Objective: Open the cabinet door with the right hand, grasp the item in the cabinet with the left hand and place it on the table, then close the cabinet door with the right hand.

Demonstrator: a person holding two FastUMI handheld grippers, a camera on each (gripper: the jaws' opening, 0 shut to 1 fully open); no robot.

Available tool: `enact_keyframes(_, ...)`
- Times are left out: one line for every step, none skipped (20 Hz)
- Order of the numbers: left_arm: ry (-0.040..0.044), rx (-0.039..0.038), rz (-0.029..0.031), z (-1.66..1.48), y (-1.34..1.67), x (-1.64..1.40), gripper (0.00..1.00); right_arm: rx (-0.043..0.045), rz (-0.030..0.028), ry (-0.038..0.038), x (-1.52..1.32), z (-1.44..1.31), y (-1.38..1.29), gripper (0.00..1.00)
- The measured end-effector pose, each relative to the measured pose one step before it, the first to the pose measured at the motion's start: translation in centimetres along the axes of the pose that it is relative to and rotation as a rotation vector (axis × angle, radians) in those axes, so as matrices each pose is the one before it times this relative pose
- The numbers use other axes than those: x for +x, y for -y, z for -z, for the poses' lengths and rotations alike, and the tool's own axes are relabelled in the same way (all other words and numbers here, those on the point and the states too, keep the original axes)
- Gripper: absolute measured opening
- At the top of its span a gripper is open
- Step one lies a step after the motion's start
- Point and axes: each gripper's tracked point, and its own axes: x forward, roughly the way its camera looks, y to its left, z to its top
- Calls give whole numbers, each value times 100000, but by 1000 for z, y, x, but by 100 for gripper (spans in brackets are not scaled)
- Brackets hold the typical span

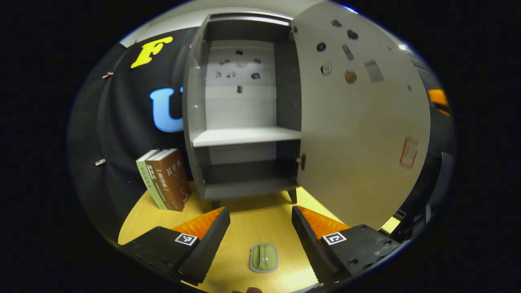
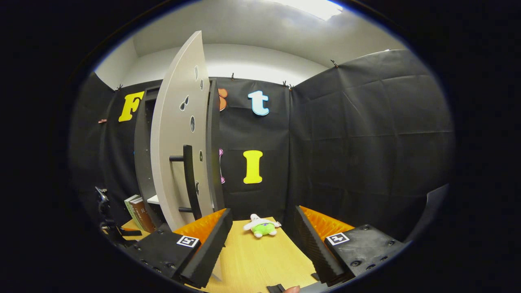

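Standing open, the cabinet door (image 1: 358,122) swings to the right of the cabinet (image 1: 244,122), whose shelf (image 1: 246,136) and lower compartment show bare. The item (image 1: 263,257), a small green object on a pale backing, lies on the table (image 1: 252,221) between the left gripper (image 1: 260,221) fingers, untouched; that gripper is spread wide and holds nothing. Books (image 1: 165,179) lean just left of the cabinet. In the right gripper view, the right gripper (image 2: 263,226) is likewise spread wide and unloaded, near the door's dark handle (image 2: 189,181). A plush toy (image 2: 261,226) sits farther back on the table.
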Motion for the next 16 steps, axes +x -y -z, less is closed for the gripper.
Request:
enact_keyframes(3094, -230, -2165, -2028, -746, -876, 96, -577, -595, 269, 211, -90, -269, 97)
enact_keyframes(2746, 76, -2481, -1996, -831, -465, 95, -608, -595, 439, 138, -278, -207, 97)
enact_keyframes(2711, 339, -2443, -2070, -896, -755, 96, -75, -572, 520, 126, -192, -255, 97)
enact_keyframes(3075, 638, -2198, -1765, -737, -766, 96, 366, -548, 291, 140, -131, -333, 97)
enact_keyframes(3206, 878, -1625, -1882, -680, -742, 96, 692, -937, 385, 233, -276, -312, 97)
enact_keyframes(2151, 252, -1291, -1571, -493, -642, 96, 352, -685, 132, 383, -248, -252, 97)
enact_keyframes(1068, -1192, -421, -1340, -414, -752, 96, 116, -598, 54, 341, -201, -213, 97)
enact_keyframes(437, -1795, -229, -956, -209, -610, 94, -196, -243, 168, 228, -117, -23, 97)
enact_keyframes(-212, -1509, -726, -858, -471, -689, 94, -106, -392, -358, 383, -141, -128, 97)
enact_keyframes(-10, -755, -788, -825, -569, -427, 96, 338, -414, -508, 351, -62, -196, 97)
enact_keyframes(533, -3, -766, -836, -584, -560, 95, 438, -235, -251, 86, 51, -118, 97)
enact_keyframes(539, 379, -301, -680, -326, -342, 94, 311, 239, -91, 190, -78, -25, 97)
enact_keyframes(316, 460, 285, -626, -328, -457, 94, -105, 63, -135, 146, -12, -63, 97)
enact_keyframes(-204, 705, 623, -216, -105, -233, 96, -285, 104, -248, 50, 85, -67, 97)
enact_keyframes(-309, 935, 79, -304, -173, -430, 95, -458, -153, 35, 65, 5, -172, 97)
enact_keyframes(-130, 915, -319, -216, -346, -274, 95, -674, 121, -19, 49, 32, -120, 97)
